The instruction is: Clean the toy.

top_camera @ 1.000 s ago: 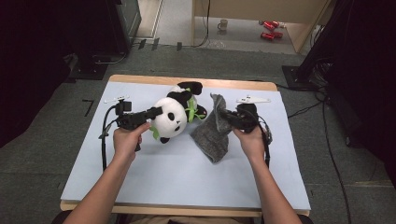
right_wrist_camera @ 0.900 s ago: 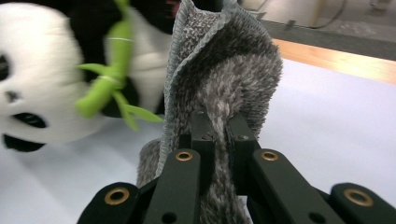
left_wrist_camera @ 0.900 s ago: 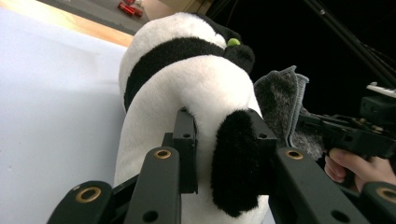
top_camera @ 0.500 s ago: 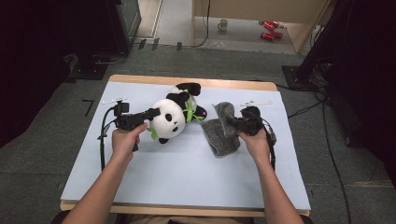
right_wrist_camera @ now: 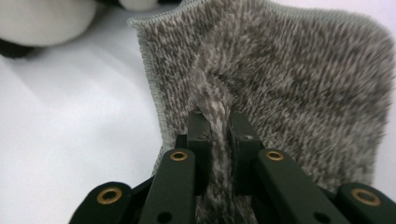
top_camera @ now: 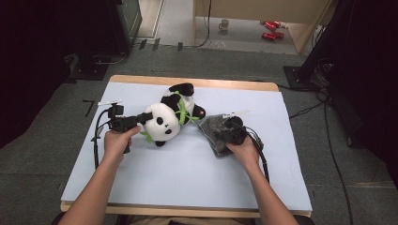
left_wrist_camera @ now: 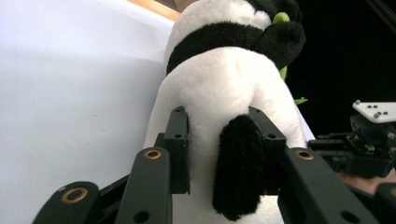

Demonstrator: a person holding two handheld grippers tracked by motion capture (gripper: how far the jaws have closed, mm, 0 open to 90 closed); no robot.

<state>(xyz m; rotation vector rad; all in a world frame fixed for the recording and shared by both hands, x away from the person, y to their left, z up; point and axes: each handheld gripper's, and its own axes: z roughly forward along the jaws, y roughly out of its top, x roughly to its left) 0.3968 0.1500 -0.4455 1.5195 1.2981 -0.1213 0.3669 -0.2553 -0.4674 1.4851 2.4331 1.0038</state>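
Looking down from the high view, we see the panda plush (top_camera: 170,118) lying on the table (top_camera: 155,187) with the left gripper (top_camera: 141,118) at its head and, well apart to its right, the grey knit cloth (top_camera: 215,133) under the right gripper (top_camera: 230,132); both look light, soft and easily squashed. Along the left gripper view, our jaws have just been opening yet the fingers (left_wrist_camera: 178,140) flank the plush's head and black ear (left_wrist_camera: 240,168), whose stuffing gives a good hold. Along the right gripper view, the jaws, also just easing open, pinch a raised fold of the limp cloth (right_wrist_camera: 299,79), best taken by such a fold.
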